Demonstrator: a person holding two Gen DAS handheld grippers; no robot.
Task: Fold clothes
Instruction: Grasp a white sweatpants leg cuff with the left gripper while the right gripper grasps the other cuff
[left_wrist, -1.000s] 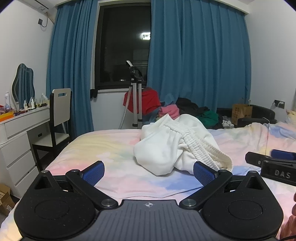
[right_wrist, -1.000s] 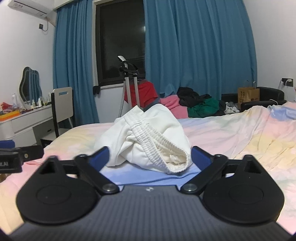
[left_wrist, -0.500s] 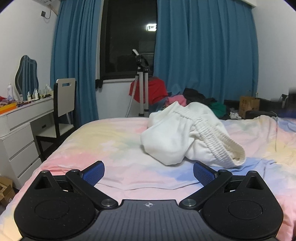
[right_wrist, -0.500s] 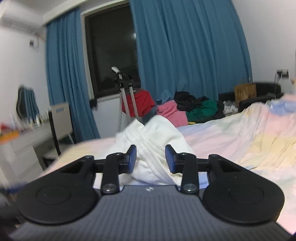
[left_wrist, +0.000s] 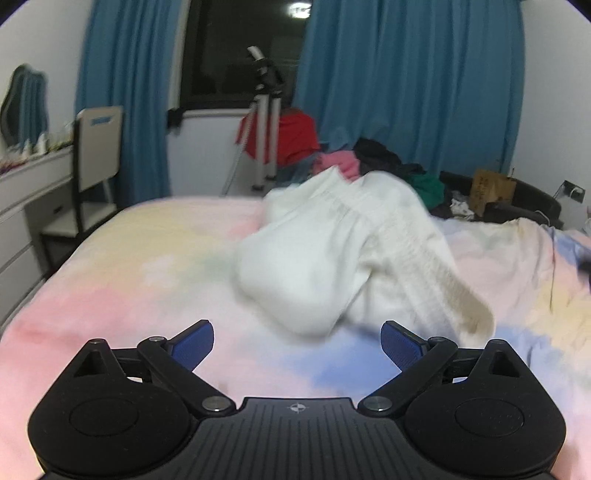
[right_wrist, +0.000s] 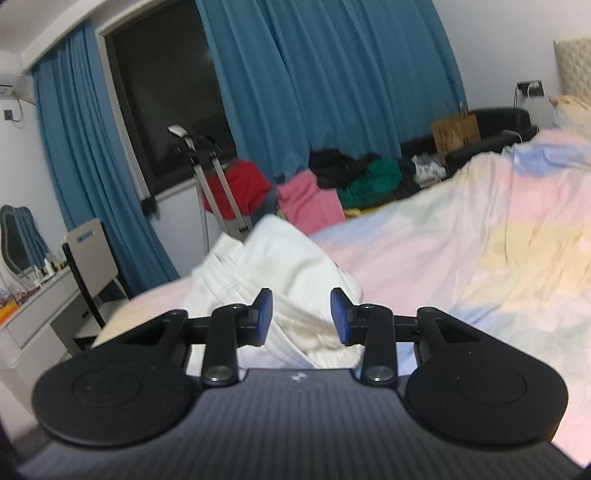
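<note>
A crumpled white garment with a ribbed elastic waistband (left_wrist: 347, 254) lies heaped on the pastel bedspread (left_wrist: 140, 266). My left gripper (left_wrist: 297, 341) is open wide and empty, just short of the garment's near edge. In the right wrist view the garment (right_wrist: 288, 266) sits right in front of my right gripper (right_wrist: 301, 317). Its jaws are partly closed, a gap still between them, with the waistband (right_wrist: 306, 328) lying between and below the blue pads (right_wrist: 265, 314). No cloth is pinched.
A pile of red, pink, black and green clothes (right_wrist: 332, 184) lies beyond the bed under blue curtains. A tripod (left_wrist: 264, 122) stands by the window. A chair (left_wrist: 94, 162) and white dresser (left_wrist: 26, 206) are at the left. A cardboard box (right_wrist: 456, 134) is at the right.
My right gripper has narrowed from wide open to a small gap and moved in over the waistband. My left gripper has stayed open and moved closer to the garment.
</note>
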